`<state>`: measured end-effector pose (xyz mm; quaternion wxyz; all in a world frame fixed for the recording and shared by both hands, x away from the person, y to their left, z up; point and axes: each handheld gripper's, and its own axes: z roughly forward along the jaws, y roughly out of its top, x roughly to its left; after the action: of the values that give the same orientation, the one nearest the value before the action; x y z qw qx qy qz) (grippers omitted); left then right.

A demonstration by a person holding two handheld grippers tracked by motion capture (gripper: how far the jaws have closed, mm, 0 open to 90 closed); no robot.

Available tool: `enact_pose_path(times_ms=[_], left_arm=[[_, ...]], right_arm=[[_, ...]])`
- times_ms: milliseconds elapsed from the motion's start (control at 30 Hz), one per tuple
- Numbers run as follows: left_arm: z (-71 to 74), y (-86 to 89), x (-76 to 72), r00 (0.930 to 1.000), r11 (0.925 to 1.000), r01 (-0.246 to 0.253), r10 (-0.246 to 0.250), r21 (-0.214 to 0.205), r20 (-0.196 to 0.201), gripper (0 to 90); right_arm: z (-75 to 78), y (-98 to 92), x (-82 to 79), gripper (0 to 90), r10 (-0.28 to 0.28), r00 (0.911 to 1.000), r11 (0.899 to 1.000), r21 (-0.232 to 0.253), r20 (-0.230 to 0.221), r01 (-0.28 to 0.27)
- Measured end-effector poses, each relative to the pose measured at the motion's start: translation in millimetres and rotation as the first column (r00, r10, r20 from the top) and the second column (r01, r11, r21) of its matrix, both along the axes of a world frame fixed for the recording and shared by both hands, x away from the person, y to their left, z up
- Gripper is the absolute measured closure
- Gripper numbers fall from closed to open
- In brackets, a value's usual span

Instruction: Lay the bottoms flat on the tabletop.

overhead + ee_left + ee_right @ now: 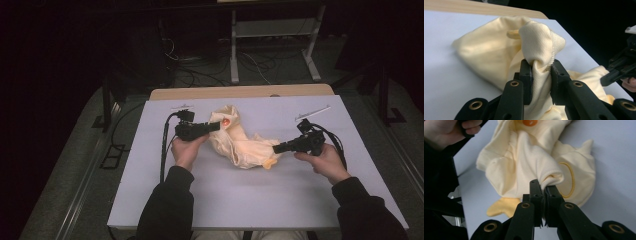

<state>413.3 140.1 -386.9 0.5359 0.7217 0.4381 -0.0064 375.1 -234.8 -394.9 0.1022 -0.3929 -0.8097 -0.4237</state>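
Both your left hand-held gripper [541, 67] and right hand-held gripper [543, 185] pinch the yellow garment [243, 144]; the right's thin bite may slip when pulled.

The desk [210, 195] lay bare along its near edge between the person's forearms, and its far corners were open too. In the middle, a crumpled pale yellow garment [240, 142] stretched between the two claws and blocked the straight path from one hand to the other. The left claw [216, 126] was clamped on a bunched fold at the garment's far end, the right claw [276, 148] pinched on a fold at its near end, so both were tethered. Cables [164, 150] trailed across the desk's left part.
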Motion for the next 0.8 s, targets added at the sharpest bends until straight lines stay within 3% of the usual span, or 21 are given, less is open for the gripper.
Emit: enact_pose_path(times_ms=[100,200,367,433,633,800], left_arm=[[9.8,-12.3,1.6,0.9992,0.9992,0.027,-0.028,0.028,0.028,73.3],[11.5,-15.5,2.4,0.9987,0.9982,0.037,-0.038,0.047,0.035,73.2],[6.5,-8.3,1.7,0.9993,0.9975,0.036,-0.037,0.061,0.009,73.2],[6.7,-5.0,1.9,0.9992,0.997,0.041,-0.041,0.065,0.002,73.2],[16.0,5.6,1.6,0.9992,0.9975,0.036,-0.037,0.06,0.016,73.2],[21.7,14.8,4.6,0.9995,0.9986,0.02,-0.021,0.049,0.021,73.2]], right_arm=[[6.0,-4.0,-7.4,85.2,0.012,0.9999,1.0,0.014,0.0,-0.012],[8.1,6.1,-18.2,85.2,0.068,0.9977,0.998,0.004,-0.002,-0.068],[3.0,39.1,-46.1,85.3,0.203,0.9791,0.979,-0.008,-0.007,-0.203],[0.1,49.3,-53.1,85.3,0.23,0.9732,0.973,-0.01,-0.008,-0.23],[-2.6,83.0,-63.4,85.3,0.28,0.9599,0.96,-0.011,-0.009,-0.28],[-2.5,107.8,-65.8,85.1,0.295,0.9556,0.956,-0.007,0.0,-0.295]])
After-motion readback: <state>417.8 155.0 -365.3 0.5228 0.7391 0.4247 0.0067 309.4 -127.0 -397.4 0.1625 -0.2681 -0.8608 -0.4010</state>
